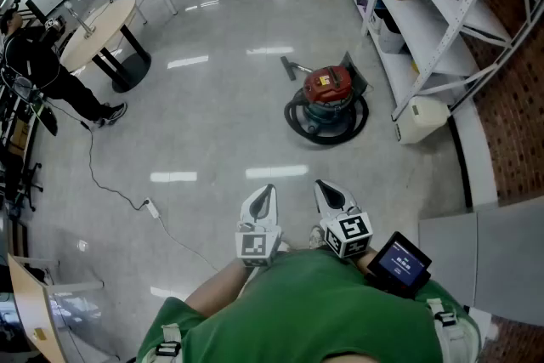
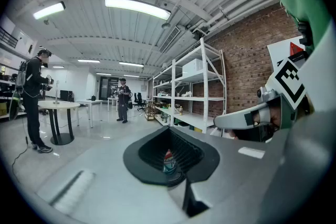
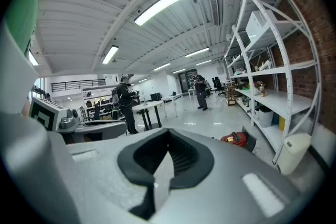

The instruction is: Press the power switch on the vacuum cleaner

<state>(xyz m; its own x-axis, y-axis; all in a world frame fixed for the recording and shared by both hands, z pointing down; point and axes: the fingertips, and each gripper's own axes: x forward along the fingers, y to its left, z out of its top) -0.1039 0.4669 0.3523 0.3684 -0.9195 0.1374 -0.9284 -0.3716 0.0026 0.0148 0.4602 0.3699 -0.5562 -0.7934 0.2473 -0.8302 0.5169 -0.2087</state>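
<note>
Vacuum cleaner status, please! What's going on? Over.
Left gripper and right gripper shut, empty. Vacuum cleaner ahead beside shelves, untouched. Bare floor between.

left gripper (image 1: pixel 265 193): hovering low just ahead of the torso (image 1: pixel 314 310), pointing forward, jaws sitting together, gripping nothing | right gripper (image 1: pixel 327 191): hovering just beside the left, pointing forward and angling slightly outward, jaws sitting together, gripping nothing | grippers: riding side by side, not touching

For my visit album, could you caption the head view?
Grey left tongs and right tongs, both empty, point toward a red-topped round vacuum cleaner on the glossy grey floor.
</note>
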